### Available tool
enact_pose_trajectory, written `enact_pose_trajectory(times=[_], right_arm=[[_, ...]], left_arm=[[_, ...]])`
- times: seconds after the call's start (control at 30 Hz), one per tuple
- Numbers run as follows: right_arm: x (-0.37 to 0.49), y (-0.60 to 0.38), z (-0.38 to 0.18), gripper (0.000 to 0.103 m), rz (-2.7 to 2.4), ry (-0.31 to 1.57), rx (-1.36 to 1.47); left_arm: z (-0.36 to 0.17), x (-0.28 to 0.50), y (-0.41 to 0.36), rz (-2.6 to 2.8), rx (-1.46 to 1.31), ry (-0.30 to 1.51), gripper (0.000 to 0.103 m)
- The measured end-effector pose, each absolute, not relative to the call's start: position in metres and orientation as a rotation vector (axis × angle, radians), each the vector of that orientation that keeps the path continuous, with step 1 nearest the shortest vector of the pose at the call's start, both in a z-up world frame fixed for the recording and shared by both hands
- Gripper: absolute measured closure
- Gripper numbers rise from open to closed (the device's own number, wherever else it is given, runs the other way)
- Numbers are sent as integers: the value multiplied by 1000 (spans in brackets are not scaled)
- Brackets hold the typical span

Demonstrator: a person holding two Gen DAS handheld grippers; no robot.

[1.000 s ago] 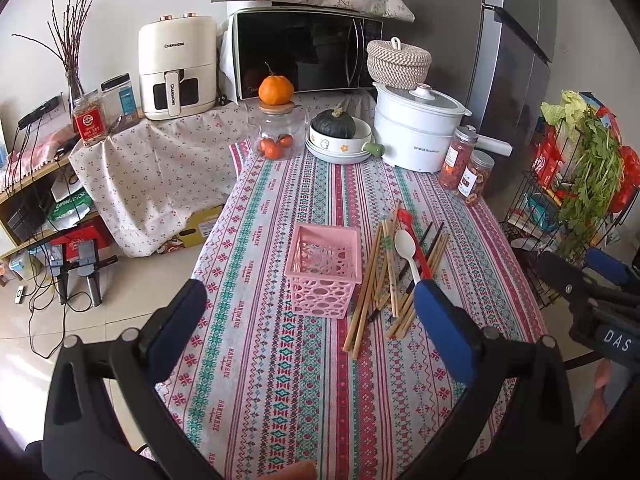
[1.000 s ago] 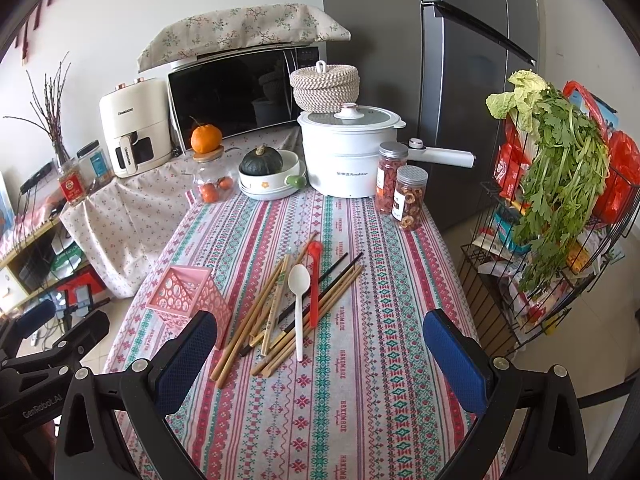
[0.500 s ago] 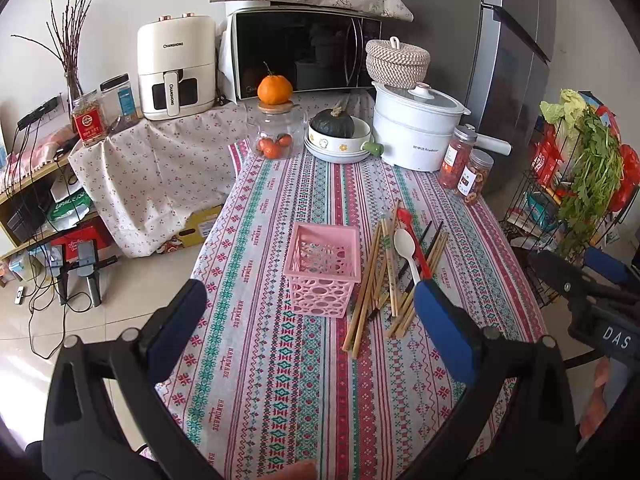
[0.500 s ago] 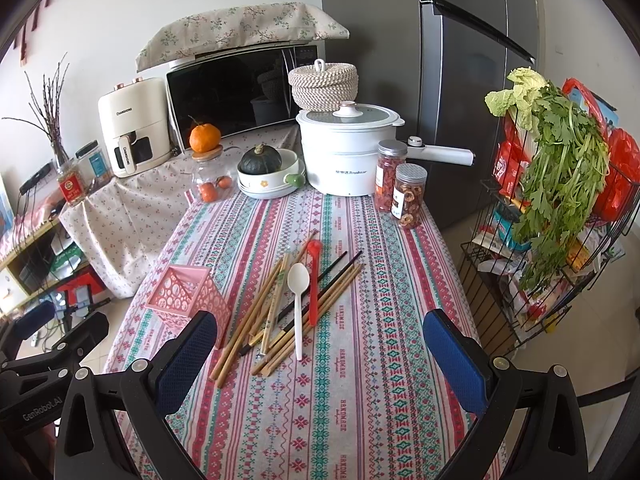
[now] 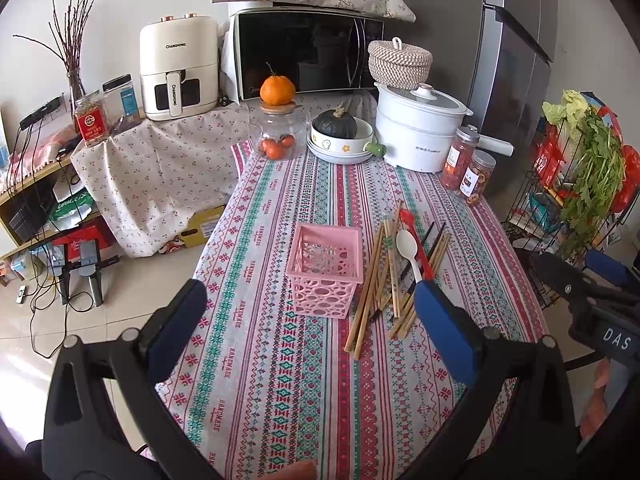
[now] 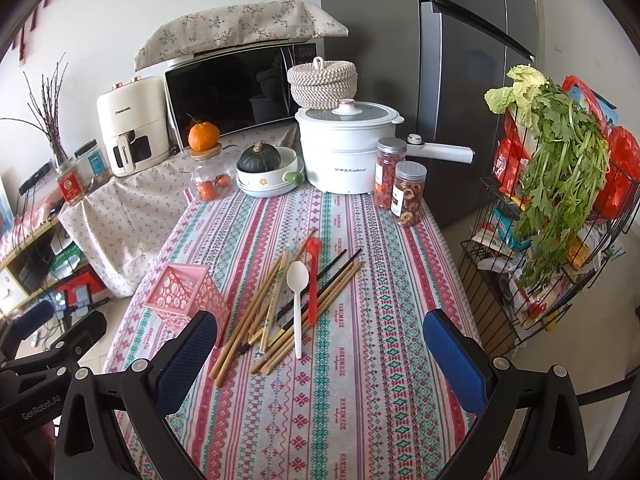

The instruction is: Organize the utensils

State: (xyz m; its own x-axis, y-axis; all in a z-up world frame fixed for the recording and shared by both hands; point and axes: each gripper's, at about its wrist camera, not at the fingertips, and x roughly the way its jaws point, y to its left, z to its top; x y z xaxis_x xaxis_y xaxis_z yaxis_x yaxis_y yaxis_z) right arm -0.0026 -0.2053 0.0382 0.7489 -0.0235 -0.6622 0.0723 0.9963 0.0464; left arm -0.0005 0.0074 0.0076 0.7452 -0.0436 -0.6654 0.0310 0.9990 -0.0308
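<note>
Both hand-held grippers idle. My left hand-held gripper (image 5: 308,332) is spread wide, nothing between the pads, hovering above the near end of the bench (image 5: 280,400). Right hand-held gripper (image 6: 320,354) same: wide apart, empty, also above the near end, off to the right of the left one.

Pose: both held level-ish, tilted down toward the bench top, fingers pointing at the far wall. Neither touches anything.

Straight ahead of the left one: pink basket (image 5: 326,270), upright, nothing in it that I can see. Looks like the drop-off for the utensils. Just right of it, loose pile: wooden chopsticks (image 6: 256,312), dark chopsticks (image 6: 340,264), white spoon (image 6: 297,300) and red spoon (image 6: 312,280) lying on top, all roughly lengthwise along the bench. Pile sits between my right pads in view, so right seems set for picking, left for steadying the basket.

Nothing sorted yet, I judge. Spoons first; they're on top.
</note>
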Motion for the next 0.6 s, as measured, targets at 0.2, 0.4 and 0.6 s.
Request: enact_pose_trajectory(times=[0.2, 0.4, 0.6], right_arm=[[-3, -205, 37, 0, -54, 726, 70], [-4, -206, 35, 0, -59, 725, 72], [1, -207, 38, 0, -87, 722, 60]], left_arm=[[8, -1, 8, -42, -18, 729, 0], [8, -1, 11, -34, -13, 723, 0], [6, 2, 7, -65, 17, 682, 0]])
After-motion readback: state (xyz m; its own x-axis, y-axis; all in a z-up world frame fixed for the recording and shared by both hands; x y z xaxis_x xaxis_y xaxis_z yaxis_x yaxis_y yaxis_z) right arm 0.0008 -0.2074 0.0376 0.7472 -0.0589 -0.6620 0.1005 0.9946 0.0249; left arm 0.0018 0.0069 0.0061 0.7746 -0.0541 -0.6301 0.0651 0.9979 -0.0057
